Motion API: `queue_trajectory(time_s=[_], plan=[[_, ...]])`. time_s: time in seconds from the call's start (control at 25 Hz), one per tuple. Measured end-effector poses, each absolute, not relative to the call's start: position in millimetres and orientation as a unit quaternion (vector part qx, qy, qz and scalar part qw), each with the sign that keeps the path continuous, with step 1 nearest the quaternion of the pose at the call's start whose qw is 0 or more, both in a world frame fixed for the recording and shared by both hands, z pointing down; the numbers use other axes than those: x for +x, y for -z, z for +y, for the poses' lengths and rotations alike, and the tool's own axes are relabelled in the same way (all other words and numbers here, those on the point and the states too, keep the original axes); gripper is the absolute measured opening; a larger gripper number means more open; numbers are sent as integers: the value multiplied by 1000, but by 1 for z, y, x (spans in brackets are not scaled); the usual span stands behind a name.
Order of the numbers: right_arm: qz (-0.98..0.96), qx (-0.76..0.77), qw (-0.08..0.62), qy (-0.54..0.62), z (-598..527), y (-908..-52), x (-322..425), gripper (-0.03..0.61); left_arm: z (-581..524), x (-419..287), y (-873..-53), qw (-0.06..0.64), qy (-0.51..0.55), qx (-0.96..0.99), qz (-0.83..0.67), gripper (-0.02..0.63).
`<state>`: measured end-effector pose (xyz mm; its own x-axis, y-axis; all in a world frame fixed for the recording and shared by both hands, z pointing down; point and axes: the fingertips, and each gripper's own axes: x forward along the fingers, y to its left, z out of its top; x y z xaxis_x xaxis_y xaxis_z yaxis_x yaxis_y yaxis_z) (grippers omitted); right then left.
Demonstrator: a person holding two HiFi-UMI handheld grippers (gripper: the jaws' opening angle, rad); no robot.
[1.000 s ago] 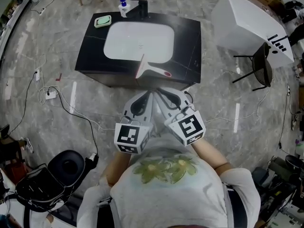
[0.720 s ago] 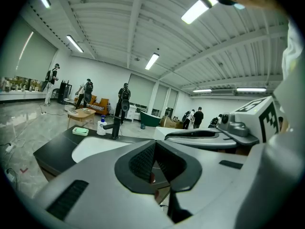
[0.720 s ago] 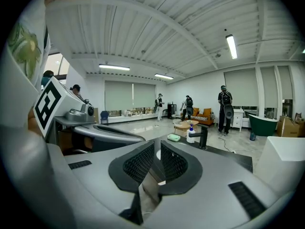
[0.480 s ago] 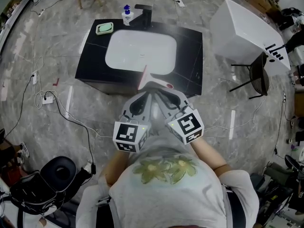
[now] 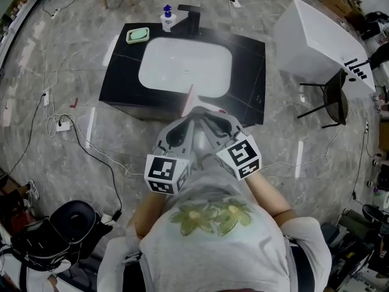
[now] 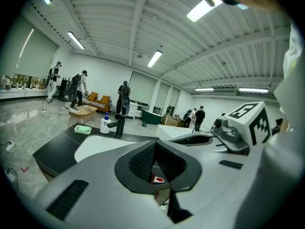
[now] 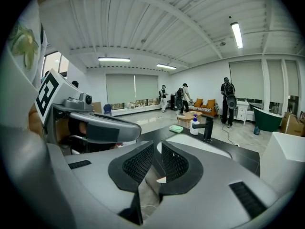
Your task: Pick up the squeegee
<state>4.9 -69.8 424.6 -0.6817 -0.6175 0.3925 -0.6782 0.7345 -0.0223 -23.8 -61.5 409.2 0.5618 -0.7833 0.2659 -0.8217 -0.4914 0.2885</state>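
Left tool: tips together, nothing between them
Right tool: pads narrowly apart, nothing between them
Pink-and-white squeegee: on the black desk, at its front edge, lower part hidden behind both tools

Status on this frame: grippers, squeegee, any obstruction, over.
Left gripper shut, empty; right gripper narrowly open, empty. White squeegee with pink blade lies untouched on black counter's front edge, by white basin. Nothing between grippers and it.
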Motion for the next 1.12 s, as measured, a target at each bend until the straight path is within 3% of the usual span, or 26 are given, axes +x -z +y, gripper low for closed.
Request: queue_trajectory(time_s=[1.12], plan=[[-896, 342, 264, -100, -95, -485, 6, 38, -77, -40, -434, 216, -70, 857, -462, 9]])
